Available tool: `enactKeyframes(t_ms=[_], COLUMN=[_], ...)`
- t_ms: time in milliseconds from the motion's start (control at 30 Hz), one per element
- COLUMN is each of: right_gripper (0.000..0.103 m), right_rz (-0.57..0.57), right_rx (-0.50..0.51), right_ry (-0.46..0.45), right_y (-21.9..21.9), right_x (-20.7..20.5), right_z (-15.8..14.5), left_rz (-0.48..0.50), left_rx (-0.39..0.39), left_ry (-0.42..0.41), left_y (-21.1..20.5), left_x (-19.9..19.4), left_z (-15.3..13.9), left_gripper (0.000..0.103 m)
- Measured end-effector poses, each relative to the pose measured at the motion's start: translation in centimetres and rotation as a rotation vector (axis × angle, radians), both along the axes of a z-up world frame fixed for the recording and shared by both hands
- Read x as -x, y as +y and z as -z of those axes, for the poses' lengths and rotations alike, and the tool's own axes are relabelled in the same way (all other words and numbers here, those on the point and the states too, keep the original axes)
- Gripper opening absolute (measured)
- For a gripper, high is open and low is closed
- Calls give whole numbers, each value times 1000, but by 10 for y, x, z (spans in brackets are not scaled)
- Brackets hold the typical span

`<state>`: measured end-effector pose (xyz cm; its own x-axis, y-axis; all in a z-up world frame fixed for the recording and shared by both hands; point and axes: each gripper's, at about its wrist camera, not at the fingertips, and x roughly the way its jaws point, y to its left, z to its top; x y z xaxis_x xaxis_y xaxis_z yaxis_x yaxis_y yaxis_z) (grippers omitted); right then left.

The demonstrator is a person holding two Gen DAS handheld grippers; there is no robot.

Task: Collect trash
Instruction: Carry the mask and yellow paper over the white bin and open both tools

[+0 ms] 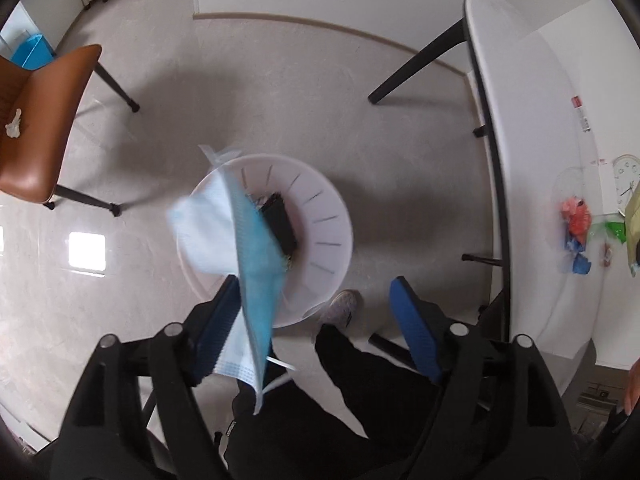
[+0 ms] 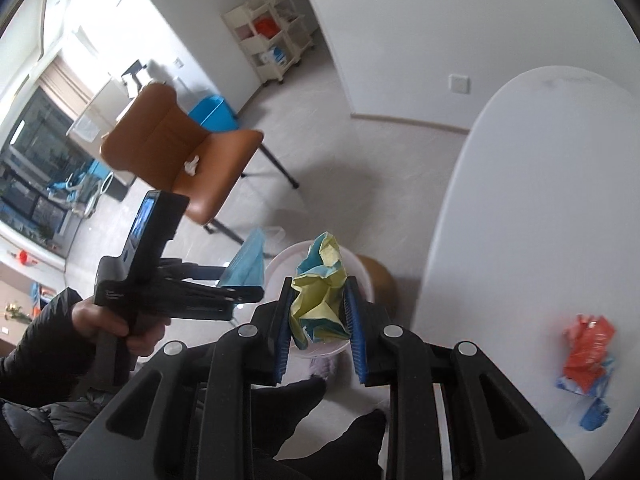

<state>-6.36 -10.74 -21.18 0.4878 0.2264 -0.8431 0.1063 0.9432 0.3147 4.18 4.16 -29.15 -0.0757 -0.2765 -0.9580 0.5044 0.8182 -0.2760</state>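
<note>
A person stands beside a white round-edged bench [image 2: 540, 184] holding a two-finger claw in each hand, above a white round plastic waste bin [image 1: 320, 220] on the pale floor.

The left claw [image 1: 316, 300] points steeply down over the bin with its blue pads spread wide. A light blue pleated paper face mask [image 1: 252, 248] hangs between them, lying against the left pad and clear of the right one, so nothing clamps it; it appears to be dropping toward the bin. A dark flat object already lies inside the bin.

The right claw [image 2: 318, 300] is closed on a crumpled ball of yellow-green and blue paper [image 2: 320, 292], both pads pressing its sides, held above the bin's rim beside the bench.

Still on the bench lies a crinkled red and blue plastic wrapper [image 2: 586, 356]. A small white crumpled tissue [image 2: 192, 165] sits on the seat of a brown leather chair [image 2: 180, 152], well apart from the bin.

These scraps all look very light and soft. The mask is floppy and may drift or catch on a pad. The paper ball crushes easily, so a gentle pinch across its middle should do. The wrapper looks slippery; pinching a raised fold seems best.
</note>
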Motion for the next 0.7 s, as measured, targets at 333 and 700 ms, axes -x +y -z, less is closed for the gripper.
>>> enactKeyframes(t_ms=[333,700], right_gripper=[25,29], right_rz=[-39,-116], right_rx=[8,-15], right_ry=[21,116], right_y=[22,51], right_x=[-18,-42], right_z=[-1,51], left_rz=[-20,-108], left_rx=[106,62], left_ry=[34,-142], left_y=[14,50], left_x=[0,2], left_z=[-11,-61], left_gripper=[84,91])
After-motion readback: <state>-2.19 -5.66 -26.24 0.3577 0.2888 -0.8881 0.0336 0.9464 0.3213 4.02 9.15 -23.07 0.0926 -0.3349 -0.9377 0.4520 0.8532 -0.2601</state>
